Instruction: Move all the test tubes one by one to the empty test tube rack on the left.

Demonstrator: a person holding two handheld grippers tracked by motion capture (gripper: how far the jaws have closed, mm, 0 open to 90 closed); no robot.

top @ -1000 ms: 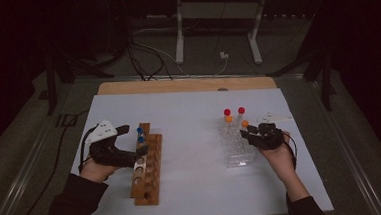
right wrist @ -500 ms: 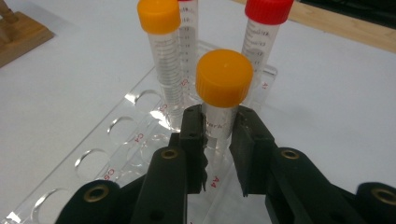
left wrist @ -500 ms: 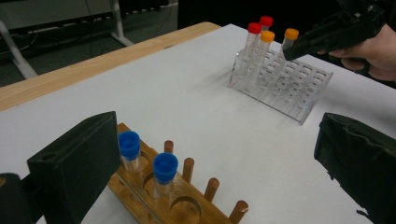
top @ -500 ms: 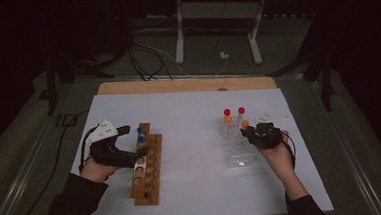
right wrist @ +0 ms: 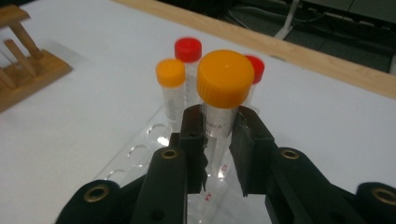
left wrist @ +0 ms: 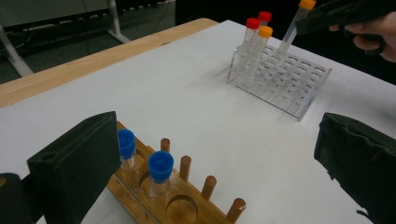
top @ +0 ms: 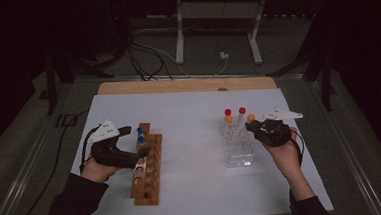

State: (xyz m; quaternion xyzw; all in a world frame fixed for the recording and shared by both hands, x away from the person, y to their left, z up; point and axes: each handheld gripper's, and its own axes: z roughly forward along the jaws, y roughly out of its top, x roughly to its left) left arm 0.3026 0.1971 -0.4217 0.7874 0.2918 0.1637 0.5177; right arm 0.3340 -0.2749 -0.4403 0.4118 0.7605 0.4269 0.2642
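Right gripper (right wrist: 217, 135) pinching orange-capped tube (right wrist: 224, 88) just under its cap, at clear rack's (top: 238, 149) 2 o'clock corner; left gripper (left wrist: 219, 154) spread beside wooden rack (top: 147, 165); next, probably carry tube toward 9 o'clock.

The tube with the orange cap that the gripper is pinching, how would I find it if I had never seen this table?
Look at the clear plastic rack on the right side of the white table. The right gripper grips one tube just under its orange cap. Its neighbours, two red-capped and one orange-capped, stand ungripped in the rack.
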